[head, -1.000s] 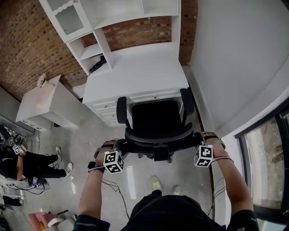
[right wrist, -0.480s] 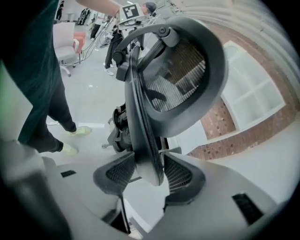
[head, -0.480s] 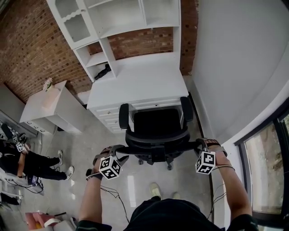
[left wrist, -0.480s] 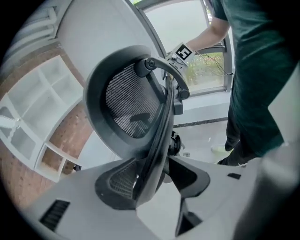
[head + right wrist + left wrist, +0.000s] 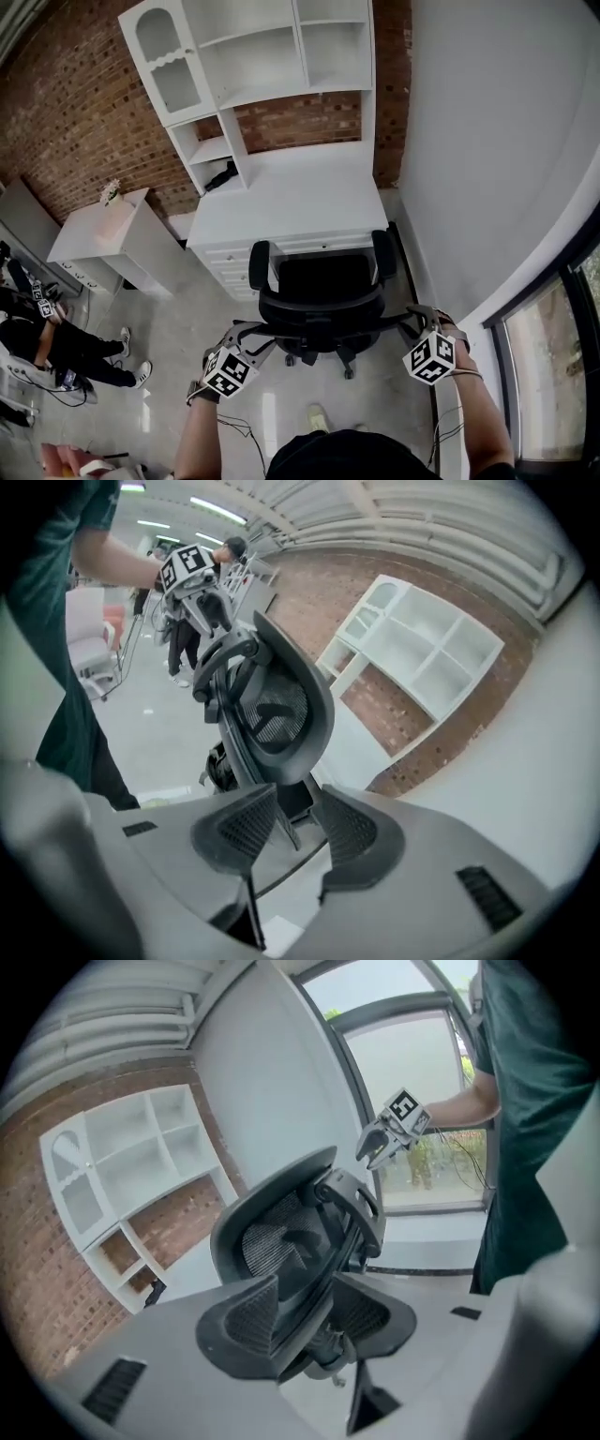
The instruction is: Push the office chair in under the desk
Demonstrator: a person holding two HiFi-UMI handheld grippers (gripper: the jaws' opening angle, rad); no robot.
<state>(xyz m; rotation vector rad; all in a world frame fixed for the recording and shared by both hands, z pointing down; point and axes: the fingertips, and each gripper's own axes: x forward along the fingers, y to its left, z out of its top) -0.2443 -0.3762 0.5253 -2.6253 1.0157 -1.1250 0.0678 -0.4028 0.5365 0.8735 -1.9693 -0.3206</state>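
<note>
A black mesh office chair (image 5: 323,298) stands at the white desk (image 5: 300,192), with the front of its seat under the desk's edge. My left gripper (image 5: 255,330) is just behind the left end of the backrest and my right gripper (image 5: 410,317) just behind the right end. In the left gripper view the backrest (image 5: 281,1237) shows beyond the gap of the left gripper (image 5: 305,1302), and no pad presses on it. The right gripper view shows the backrest (image 5: 281,705) ahead of the right gripper (image 5: 300,822). Both pairs of jaws are closing with nothing gripped.
A white shelf hutch (image 5: 253,56) rises over the desk against a brick wall (image 5: 66,103). A small white cabinet (image 5: 103,234) stands left of the desk. A seated person (image 5: 37,347) is at the far left. A grey wall and a window (image 5: 553,375) run along the right.
The chair has rolled forward, so its seat now reaches under the desk. Both grippers, earlier against the ends of the backrest, now sit slightly behind it. More of the hutch shows in the head view.
</note>
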